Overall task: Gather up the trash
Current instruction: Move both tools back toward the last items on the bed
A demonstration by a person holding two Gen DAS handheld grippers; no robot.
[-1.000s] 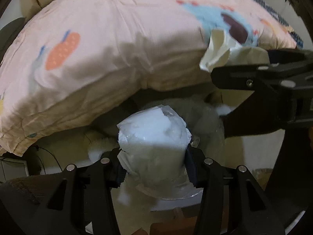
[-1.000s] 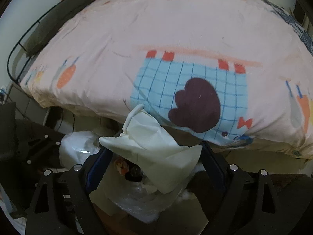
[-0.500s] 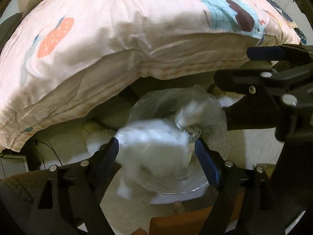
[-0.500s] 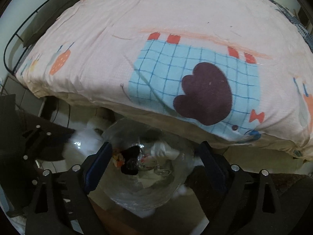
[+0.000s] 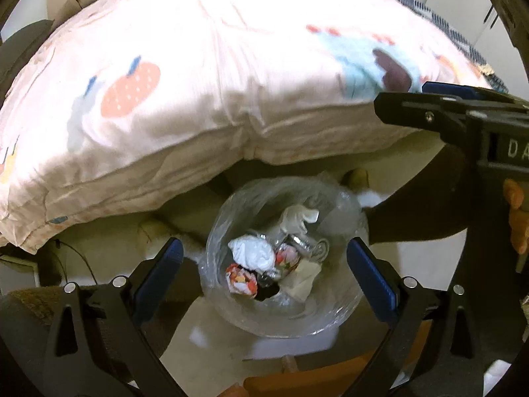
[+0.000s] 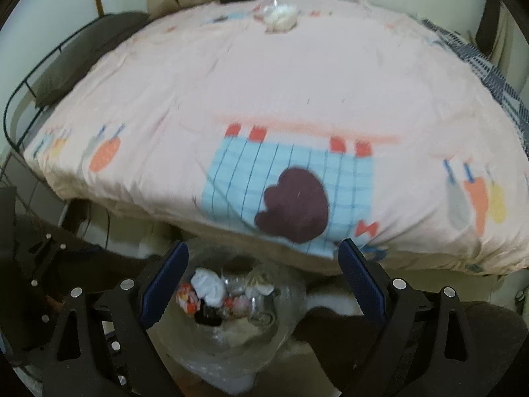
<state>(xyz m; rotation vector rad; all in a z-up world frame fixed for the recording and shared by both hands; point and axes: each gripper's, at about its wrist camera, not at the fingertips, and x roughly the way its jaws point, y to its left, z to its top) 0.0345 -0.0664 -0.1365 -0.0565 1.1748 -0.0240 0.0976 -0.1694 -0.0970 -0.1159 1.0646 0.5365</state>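
Note:
A bin lined with a clear plastic bag (image 5: 231,218) stands on the floor beside the bed. It holds a crumpled white wad (image 5: 253,251), a cream tissue (image 5: 297,216), red-patterned wrappers (image 5: 241,281) and other scraps. My left gripper (image 5: 264,273) is open and empty above the bin. My right gripper (image 6: 263,279) is open and empty, also over the bin (image 6: 287,301); its arm (image 5: 446,112) shows at the right of the left wrist view. A white crumpled bag (image 6: 279,16) lies on the far side of the bed.
The bed with a pink printed duvet (image 6: 281,99) fills the view ahead and overhangs the bin. A dark pillow (image 6: 82,56) and wire bed frame are at the left. A checked blue blanket (image 6: 489,66) lies at the right.
Both grippers opened. The white wad dropped from my left gripper and the cream tissue from my right into the bin. Both grippers have lifted a little.

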